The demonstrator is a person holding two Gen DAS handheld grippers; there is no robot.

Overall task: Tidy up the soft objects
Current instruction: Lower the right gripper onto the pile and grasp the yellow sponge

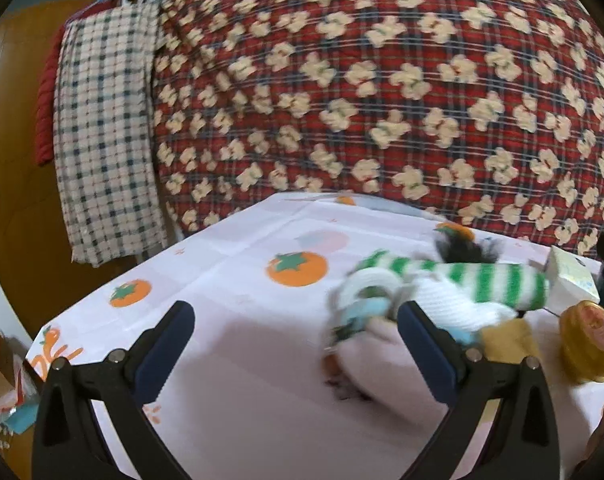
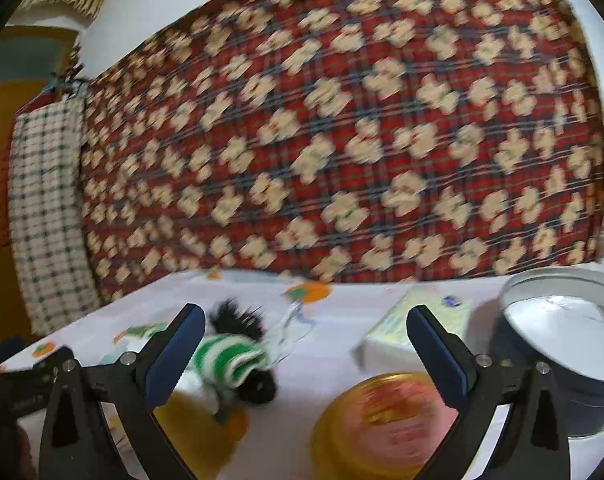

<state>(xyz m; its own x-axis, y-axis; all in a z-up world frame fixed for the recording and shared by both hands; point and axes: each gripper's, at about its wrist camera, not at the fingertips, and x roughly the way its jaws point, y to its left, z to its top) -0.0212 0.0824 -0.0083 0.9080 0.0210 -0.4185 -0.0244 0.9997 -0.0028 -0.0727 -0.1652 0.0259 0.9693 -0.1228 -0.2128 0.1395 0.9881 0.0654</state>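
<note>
Left wrist view: your left claw point(image 1: 296, 332) is spread wide and empty, as is your right claw point(image 2: 306, 336), since the soft pile point(image 1: 442, 296) at 2 o'clock on the surface point(image 1: 230, 280) remains ungrasped.

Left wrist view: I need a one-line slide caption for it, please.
Open left gripper hovers over the fruit-print tablecloth beside a pile of soft items topped by a green-striped sock.

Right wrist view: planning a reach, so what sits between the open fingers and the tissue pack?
A gold-rimmed round tin lies low between the right gripper fingers, before the tissue pack.
</note>
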